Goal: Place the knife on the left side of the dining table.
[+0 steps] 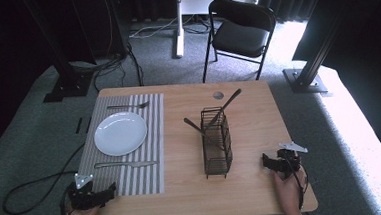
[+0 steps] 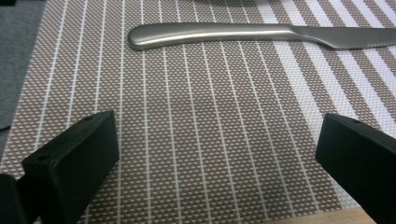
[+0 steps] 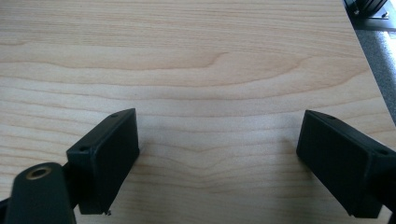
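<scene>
Left gripper view: smooth steel knife [image 2: 261, 35] lies upper frame on woven striped placemat [image 2: 210, 140]; left gripper [image 2: 217, 158] gapes wide, empty.

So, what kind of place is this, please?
Probably a recording room or lab set up as a dining spot: a wooden table with a plate on a striped placemat, and black frame posts with cables on grey carpet.
</scene>
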### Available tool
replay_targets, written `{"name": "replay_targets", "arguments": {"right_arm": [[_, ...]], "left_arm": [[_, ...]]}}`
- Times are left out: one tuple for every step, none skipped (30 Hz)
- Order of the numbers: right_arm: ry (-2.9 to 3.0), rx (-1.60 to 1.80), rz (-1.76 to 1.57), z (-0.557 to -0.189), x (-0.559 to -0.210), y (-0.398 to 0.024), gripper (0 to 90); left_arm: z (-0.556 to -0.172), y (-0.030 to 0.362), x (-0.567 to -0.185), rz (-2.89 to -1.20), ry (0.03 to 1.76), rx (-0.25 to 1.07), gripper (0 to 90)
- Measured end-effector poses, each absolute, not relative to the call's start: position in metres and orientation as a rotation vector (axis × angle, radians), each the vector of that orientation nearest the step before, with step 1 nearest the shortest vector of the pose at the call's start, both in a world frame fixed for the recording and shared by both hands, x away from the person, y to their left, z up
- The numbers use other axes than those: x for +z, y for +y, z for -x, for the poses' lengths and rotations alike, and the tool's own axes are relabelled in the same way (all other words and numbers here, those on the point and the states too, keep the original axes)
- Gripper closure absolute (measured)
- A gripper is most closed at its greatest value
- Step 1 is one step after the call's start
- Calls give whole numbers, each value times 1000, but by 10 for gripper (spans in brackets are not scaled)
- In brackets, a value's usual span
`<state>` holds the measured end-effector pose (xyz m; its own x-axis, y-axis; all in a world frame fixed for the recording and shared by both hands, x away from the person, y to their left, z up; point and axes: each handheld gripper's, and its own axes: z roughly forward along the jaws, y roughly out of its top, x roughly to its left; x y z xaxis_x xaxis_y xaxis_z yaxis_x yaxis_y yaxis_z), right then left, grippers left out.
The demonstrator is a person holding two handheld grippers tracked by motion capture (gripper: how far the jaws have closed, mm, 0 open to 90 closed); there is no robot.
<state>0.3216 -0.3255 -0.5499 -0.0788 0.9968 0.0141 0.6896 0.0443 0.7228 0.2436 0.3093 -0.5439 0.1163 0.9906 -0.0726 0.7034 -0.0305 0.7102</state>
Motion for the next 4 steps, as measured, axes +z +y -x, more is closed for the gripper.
{"name": "replay_targets", "arguments": {"right_arm": [[1823, 792, -1694, -322, -550, -326, 123], [1823, 792, -1694, -322, -550, -326, 123], [1823, 792, -1694, -322, -550, -326, 123], [1823, 792, -1694, -322, -550, -326, 123]], "left_arm": [[-243, 310, -544, -1791, 1647, 615, 0], [-243, 310, -544, -1789, 1644, 614, 0], [-243, 310, -543, -1786, 1640, 621, 0], [-242, 310, -543, -1786, 1638, 636, 0]]}}
